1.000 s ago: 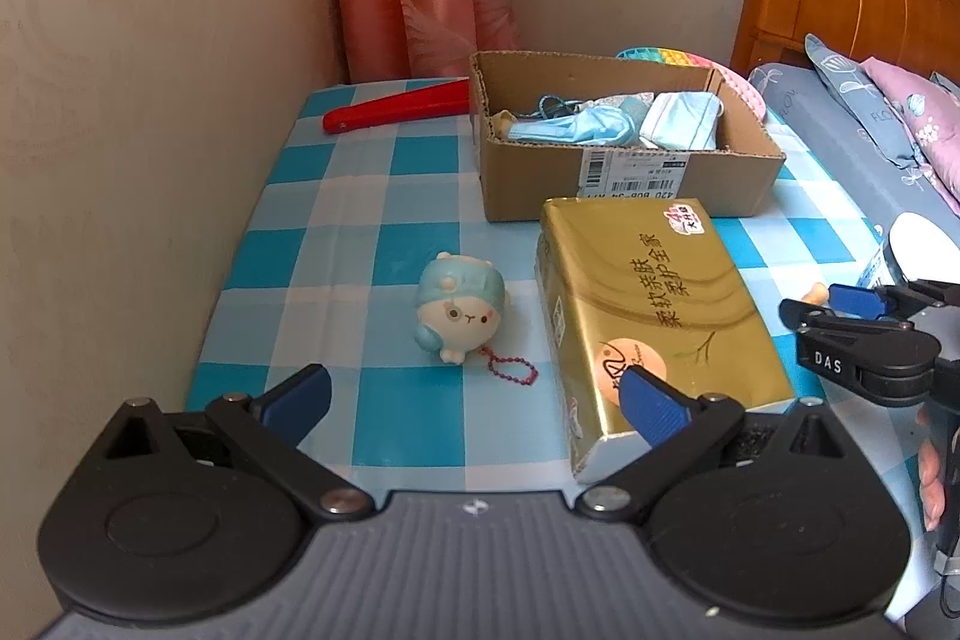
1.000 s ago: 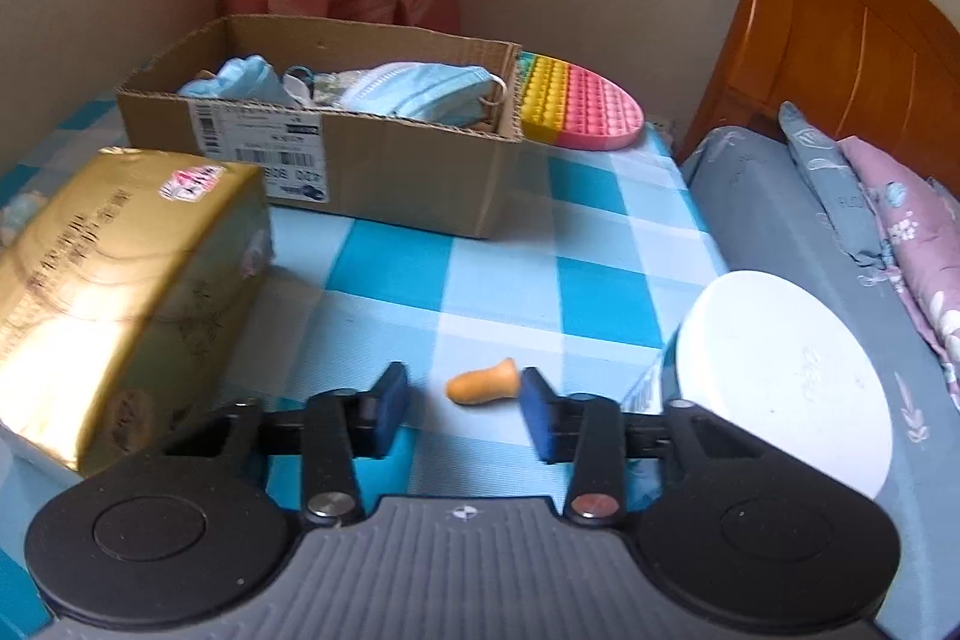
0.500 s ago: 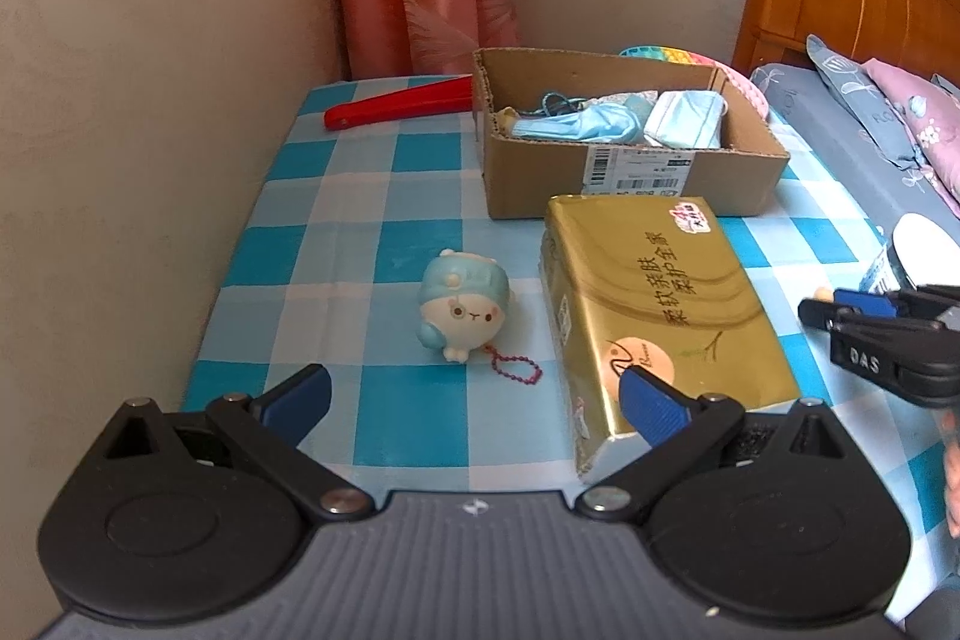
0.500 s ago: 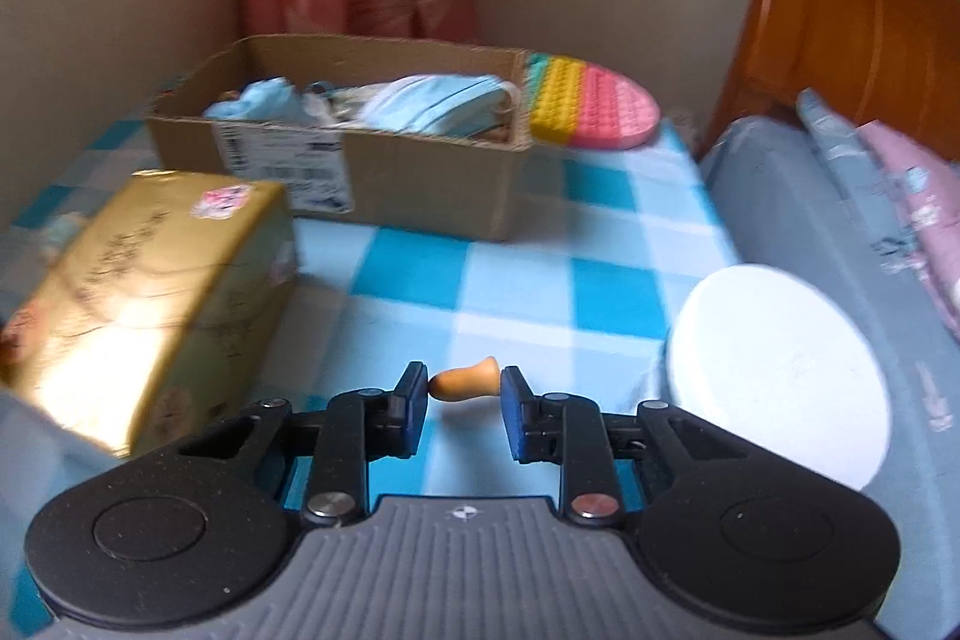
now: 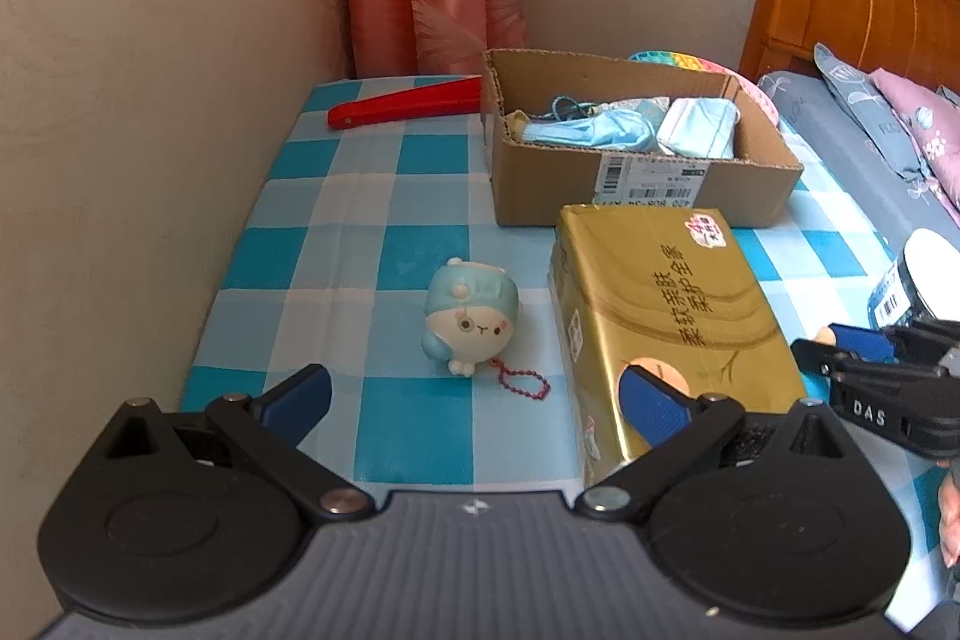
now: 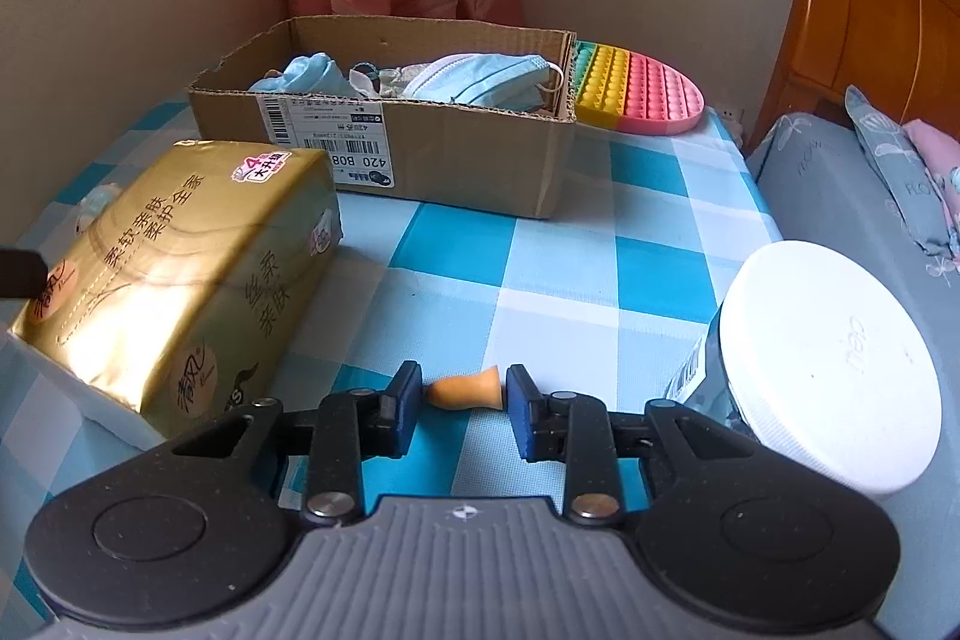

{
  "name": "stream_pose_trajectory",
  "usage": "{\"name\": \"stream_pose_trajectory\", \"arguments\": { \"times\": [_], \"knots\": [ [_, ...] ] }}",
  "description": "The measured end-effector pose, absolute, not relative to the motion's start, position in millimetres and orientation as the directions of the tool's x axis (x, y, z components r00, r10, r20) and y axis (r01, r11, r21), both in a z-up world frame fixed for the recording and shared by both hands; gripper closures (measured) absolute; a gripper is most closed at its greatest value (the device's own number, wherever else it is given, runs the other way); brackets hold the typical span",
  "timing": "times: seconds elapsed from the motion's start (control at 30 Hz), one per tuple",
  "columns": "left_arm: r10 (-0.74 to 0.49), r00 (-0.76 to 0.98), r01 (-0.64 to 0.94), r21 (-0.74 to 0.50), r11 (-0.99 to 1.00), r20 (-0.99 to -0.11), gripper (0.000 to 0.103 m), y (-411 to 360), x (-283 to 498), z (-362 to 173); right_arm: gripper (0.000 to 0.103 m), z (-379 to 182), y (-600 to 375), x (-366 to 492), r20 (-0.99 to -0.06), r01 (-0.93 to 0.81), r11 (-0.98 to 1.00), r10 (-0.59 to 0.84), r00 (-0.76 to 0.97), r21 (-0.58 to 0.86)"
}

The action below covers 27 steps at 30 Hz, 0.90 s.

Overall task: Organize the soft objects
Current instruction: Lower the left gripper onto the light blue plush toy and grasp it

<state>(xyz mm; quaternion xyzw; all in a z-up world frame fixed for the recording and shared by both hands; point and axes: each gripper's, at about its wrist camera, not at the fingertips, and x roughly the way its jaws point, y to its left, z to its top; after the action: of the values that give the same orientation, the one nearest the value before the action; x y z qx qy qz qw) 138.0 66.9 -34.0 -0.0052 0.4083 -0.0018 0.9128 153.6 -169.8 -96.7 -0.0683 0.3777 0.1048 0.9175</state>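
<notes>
The checked table (image 6: 540,244) carries a cardboard box (image 6: 456,154) of crumpled masks at the far side, open-topped and up and to the left of the right gripper (image 6: 462,400). A glossy gold tissue pack (image 6: 180,274) lies left; a white-lidded jar (image 6: 828,364) stands right. The squishy toy (image 5: 471,316) sits ahead of the left gripper (image 5: 474,400), whose jaws stand wide apart around nothing. The right gripper's jaws have just eased slightly apart, yet the pads clamp the small orange foam earplug (image 6: 465,391) end to end, its long axis running left-right between them.
</notes>
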Motion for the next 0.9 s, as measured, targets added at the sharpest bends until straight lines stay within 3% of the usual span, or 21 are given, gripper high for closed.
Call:
{"name": "stream_pose_trajectory", "arguments": {
  "times": [0.33, 0.47, 0.6, 0.8, 0.9],
  "knots": [
    [0.023, 0.713, -0.062, -0.03, 0.998, -0.701, 0.004, 89, 149, -34, 0.068, -99, -171, 146, -0.683, -0.256, 0.966, 0.156, 0.713, -0.046],
    [-0.012, 0.715, -0.053, -0.071, 0.996, -0.699, 0.011, 96, 161, -44, 0.068, -99, -172, 146, -0.683, -0.258, 0.965, 0.158, 0.713, -0.046],
    [-0.027, 0.7, -0.057, -0.094, 0.994, -0.714, 0.025, 99, 176, -57, 0.068, -99, -172, 146, -0.683, -0.261, 0.964, 0.162, 0.713, -0.044],
    [-0.097, 0.7, -0.037, -0.172, 0.984, -0.708, 0.029, 101, 188, -68, 0.068, -99, -172, 145, -0.684, -0.266, 0.963, 0.164, 0.711, -0.046],
    [-0.118, 0.703, -0.02, -0.186, 0.982, -0.701, 0.039, 99, 191, -69, 0.068, -99, -172, 145, -0.684, -0.267, 0.963, 0.164, 0.71, -0.046]
  ]
}}
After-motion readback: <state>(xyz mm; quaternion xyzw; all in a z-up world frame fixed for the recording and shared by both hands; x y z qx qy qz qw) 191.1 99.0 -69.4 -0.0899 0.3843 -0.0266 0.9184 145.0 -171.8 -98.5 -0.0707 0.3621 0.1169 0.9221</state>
